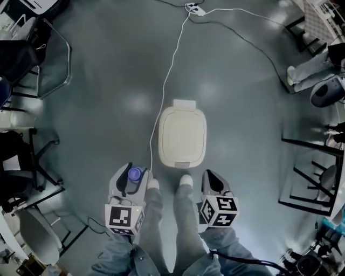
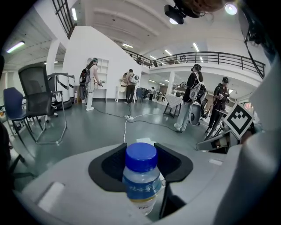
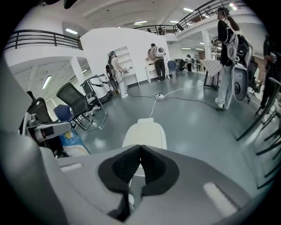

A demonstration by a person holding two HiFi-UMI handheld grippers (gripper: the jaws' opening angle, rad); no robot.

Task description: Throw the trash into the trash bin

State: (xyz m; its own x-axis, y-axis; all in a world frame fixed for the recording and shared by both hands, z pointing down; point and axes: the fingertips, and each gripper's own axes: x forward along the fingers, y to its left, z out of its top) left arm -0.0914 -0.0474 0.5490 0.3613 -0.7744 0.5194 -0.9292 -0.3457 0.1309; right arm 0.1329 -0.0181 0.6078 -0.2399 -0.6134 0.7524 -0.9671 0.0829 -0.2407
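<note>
A white pedal trash bin stands on the grey floor with its lid down, just beyond the person's shoes. My left gripper is left of the near edge of the bin, shut on a small clear plastic bottle with a blue cap. In the left gripper view the bottle stands upright between the black pads, cap on top. My right gripper hangs right of the bin's near edge. In the right gripper view the right gripper has its pads meeting with nothing between them, and the trash bin lies straight beyond.
A white cable runs from a power strip across the floor to the bin's left side. Office chairs stand at the left, black frames at the right. Several people stand further off in the hall.
</note>
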